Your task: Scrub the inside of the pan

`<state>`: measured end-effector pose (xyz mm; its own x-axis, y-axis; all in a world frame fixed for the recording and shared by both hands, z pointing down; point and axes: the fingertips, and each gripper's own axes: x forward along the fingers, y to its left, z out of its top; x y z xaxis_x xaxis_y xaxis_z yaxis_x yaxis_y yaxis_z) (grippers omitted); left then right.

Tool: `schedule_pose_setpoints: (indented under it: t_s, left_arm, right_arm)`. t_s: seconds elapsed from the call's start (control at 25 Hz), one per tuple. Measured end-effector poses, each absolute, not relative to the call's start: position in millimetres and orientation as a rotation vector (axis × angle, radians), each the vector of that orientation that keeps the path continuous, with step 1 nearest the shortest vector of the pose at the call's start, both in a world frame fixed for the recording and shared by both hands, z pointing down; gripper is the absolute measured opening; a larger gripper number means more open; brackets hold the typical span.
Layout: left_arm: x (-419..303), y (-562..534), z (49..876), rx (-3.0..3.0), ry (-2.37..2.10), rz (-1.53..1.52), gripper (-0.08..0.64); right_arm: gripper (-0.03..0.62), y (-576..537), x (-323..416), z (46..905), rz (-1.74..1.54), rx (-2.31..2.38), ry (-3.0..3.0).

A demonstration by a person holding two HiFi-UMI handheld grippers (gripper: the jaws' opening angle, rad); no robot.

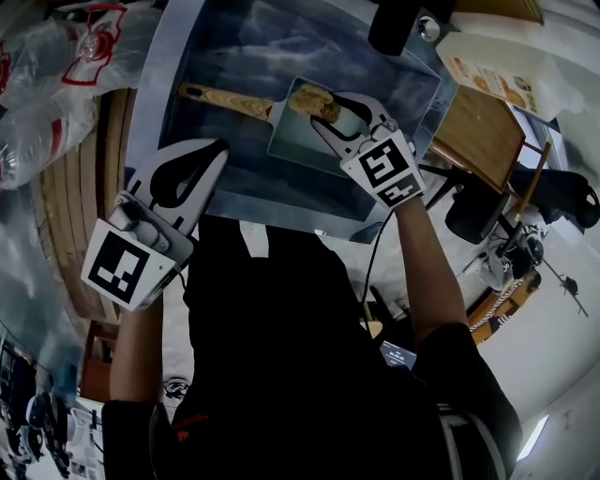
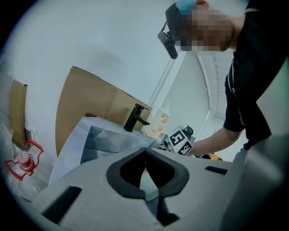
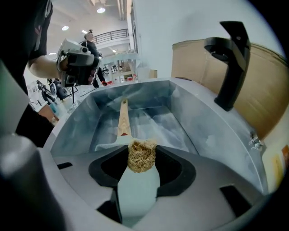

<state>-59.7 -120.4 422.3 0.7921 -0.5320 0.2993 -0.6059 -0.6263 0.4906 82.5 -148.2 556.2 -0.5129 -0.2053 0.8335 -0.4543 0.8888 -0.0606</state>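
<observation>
A pale green rectangular pan [image 1: 298, 142] lies in the steel sink [image 1: 225, 47], its wooden handle [image 1: 225, 99] pointing left. My right gripper [image 1: 331, 111] is over the pan's far corner, shut on a tan fibrous scrubber [image 1: 314, 101]. In the right gripper view the scrubber [image 3: 142, 156] sits pinched at the jaw tips, with the pan's inside [image 3: 135, 191] below it and the handle [image 3: 123, 119] beyond. My left gripper [image 1: 214, 152] hovers at the sink's near-left rim, shut and empty. Its own view shows the jaw tips [image 2: 145, 152] meeting with nothing between them.
A black faucet [image 1: 398, 23] stands at the sink's far right, with a white soap bottle [image 1: 487, 75] next to it. Brown cardboard [image 3: 266, 90] stands behind the faucet. Plastic bags [image 1: 56, 75] lie left of the sink.
</observation>
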Motion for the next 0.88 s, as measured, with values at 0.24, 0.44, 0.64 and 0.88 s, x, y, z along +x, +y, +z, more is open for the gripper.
schedule_pose_setpoints:
  t_s: [0.24, 0.44, 0.64, 0.88]
  left_arm:
    - [-64, -115, 425, 2.388, -0.836, 0.157, 0.017]
    - [-66, -112, 427, 2.383, -0.836, 0.151, 0.017]
    - [-63, -111, 426, 2.390, -0.830, 0.143, 0.017]
    - [-49, -111, 425, 2.399, -0.802, 0.145, 0.017]
  right_arm:
    - [0.189, -149, 76, 572, 0.226, 0.395, -2.044]
    - [0.189, -150, 74, 575, 0.184, 0.370, -2.011]
    - [0.187, -146, 85, 576, 0.172, 0.356, -1.958]
    - [0.187, -141, 112, 577, 0.175, 0.348, -1.879]
